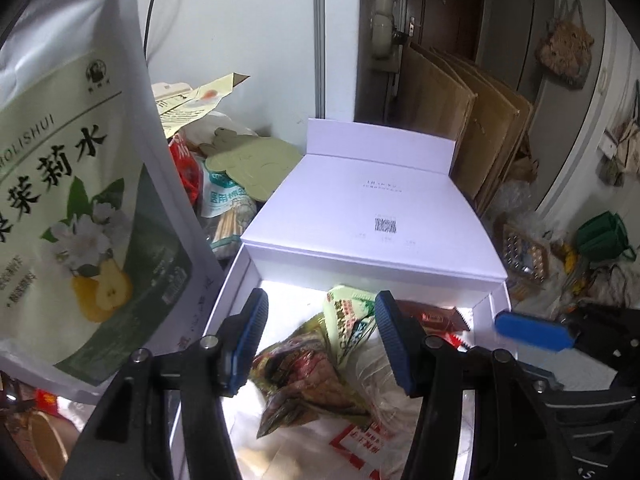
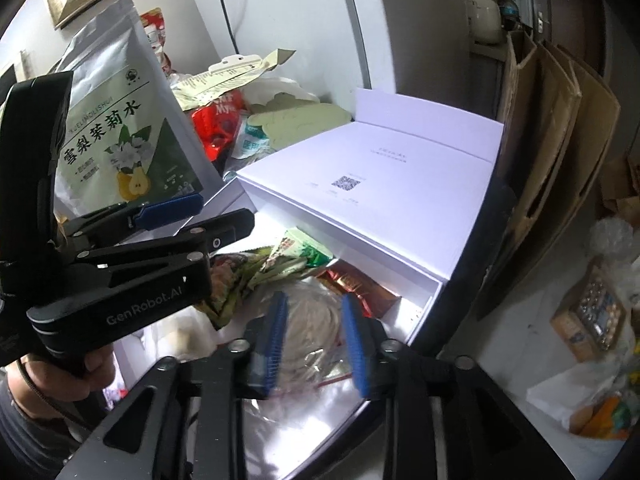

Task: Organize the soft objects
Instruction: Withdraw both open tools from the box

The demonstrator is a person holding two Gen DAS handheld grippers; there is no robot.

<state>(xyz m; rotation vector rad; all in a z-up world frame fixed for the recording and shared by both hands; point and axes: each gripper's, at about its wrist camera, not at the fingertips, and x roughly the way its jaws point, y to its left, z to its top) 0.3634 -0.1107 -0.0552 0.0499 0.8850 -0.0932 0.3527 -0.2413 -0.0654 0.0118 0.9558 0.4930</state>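
Both grippers hang over the open tray of the white box (image 1: 372, 216), neither holding anything.

The right gripper (image 2: 316, 344) has its jaws partly apart and empty. The clear bag (image 2: 312, 316) lies straight below and ahead of it in the tray, framed between the pads; I judge this hand the nearer. The bag's long axis is unclear, since its near end is cut off by the gripper body and the pads are blurred. The left gripper (image 1: 324, 336) stands with jaws apart, gripping nothing, above a crumpled packet (image 1: 304, 368) towards the box's left wall. The tray's far end is hidden under the lid.
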